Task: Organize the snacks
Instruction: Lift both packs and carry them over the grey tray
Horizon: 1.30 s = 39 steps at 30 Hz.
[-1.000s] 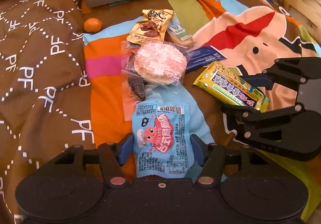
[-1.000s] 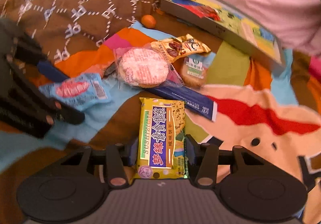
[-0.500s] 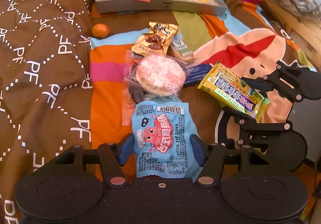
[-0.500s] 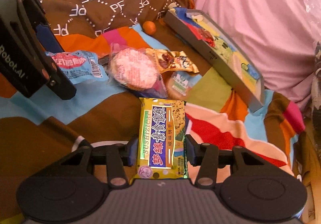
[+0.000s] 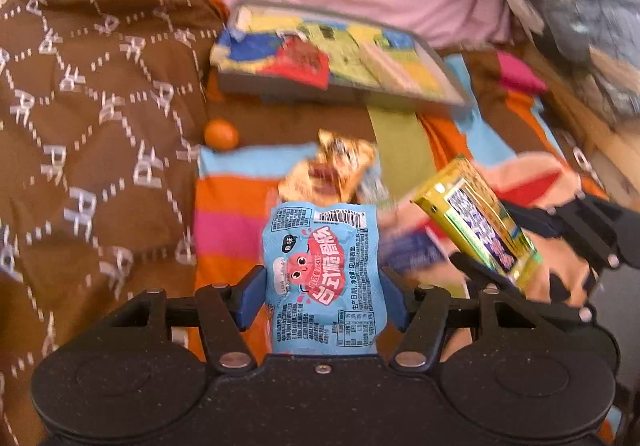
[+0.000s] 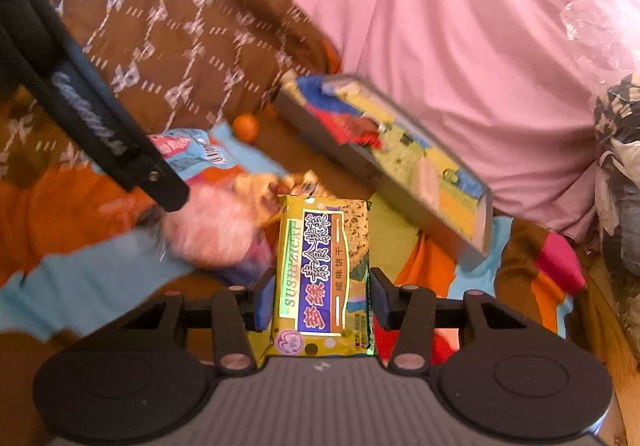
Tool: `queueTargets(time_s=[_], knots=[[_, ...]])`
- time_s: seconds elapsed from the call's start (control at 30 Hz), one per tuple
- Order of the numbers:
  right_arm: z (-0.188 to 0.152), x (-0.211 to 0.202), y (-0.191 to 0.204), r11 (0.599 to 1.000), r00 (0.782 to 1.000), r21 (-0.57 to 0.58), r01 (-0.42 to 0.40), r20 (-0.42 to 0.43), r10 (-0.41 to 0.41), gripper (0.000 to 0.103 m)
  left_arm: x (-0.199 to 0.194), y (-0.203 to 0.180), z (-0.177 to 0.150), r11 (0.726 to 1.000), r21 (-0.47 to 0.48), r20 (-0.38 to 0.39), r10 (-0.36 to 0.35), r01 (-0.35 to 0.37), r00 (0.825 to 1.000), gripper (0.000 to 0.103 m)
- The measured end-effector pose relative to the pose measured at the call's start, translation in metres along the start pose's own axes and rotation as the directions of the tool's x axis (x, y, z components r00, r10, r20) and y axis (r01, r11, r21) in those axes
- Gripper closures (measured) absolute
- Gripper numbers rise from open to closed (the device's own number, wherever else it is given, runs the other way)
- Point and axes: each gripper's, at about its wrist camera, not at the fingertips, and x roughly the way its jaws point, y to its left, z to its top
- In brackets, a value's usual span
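Left gripper point(image 5: 322, 296) clamps a blue snack pouch point(image 5: 323, 278), right gripper point(image 6: 320, 300) clamps a yellow cracker pack point(image 6: 320, 270), both seemingly off the colourful blanket point(image 5: 236, 234), grey tray point(image 6: 384, 174) close ahead.

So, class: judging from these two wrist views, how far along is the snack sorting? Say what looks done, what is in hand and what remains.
Done: the grey tray already holds several colourful packets. In hand: the left gripper clamps a light-blue snack packet, and the right gripper clamps a yellow biscuit packet. Left: a golden-brown snack packet, a pink round cake and a small orange fruit lie on the bedspread.
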Motion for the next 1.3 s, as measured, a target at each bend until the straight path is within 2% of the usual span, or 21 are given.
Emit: queueTargets(time_s=[0.13, 0.33, 0.73, 1.0, 1.3], knots=[[0.011, 0.008, -0.019, 0.998, 1.000, 0.065, -0.004, 0.031, 0.002, 0.051, 0.009, -0.001, 0.031, 1.000, -0.022, 0.054, 0.021, -0.020, 0.998, 0.041], [0.033, 0.034, -0.042, 0.998, 0.996, 0.063, 0.025, 0.081, -0.030, 0.051, 0.030, -0.004, 0.082, 0.999, -0.023, 0.138, 0.026, -0.023, 0.990, 0.041], [0.093, 0.137, -0.088, 0.995, 0.979, 0.075, 0.071, 0.184, -0.083, 0.051, 0.102, 0.018, 0.182, 0.999, -0.040, 0.272, 0.025, -0.015, 0.962, 0.041], [0.110, 0.193, -0.092, 0.996, 0.985, 0.078, 0.046, 0.160, -0.058, 0.051, 0.155, 0.051, 0.206, 0.993, -0.110, 0.282, 0.073, -0.043, 0.957, 0.041], [0.102, 0.229, -0.090, 0.996, 0.997, 0.086, -0.034, 0.067, 0.028, 0.051, 0.183, 0.067, 0.195, 0.991, -0.125, 0.272, 0.079, -0.047, 0.959, 0.040]])
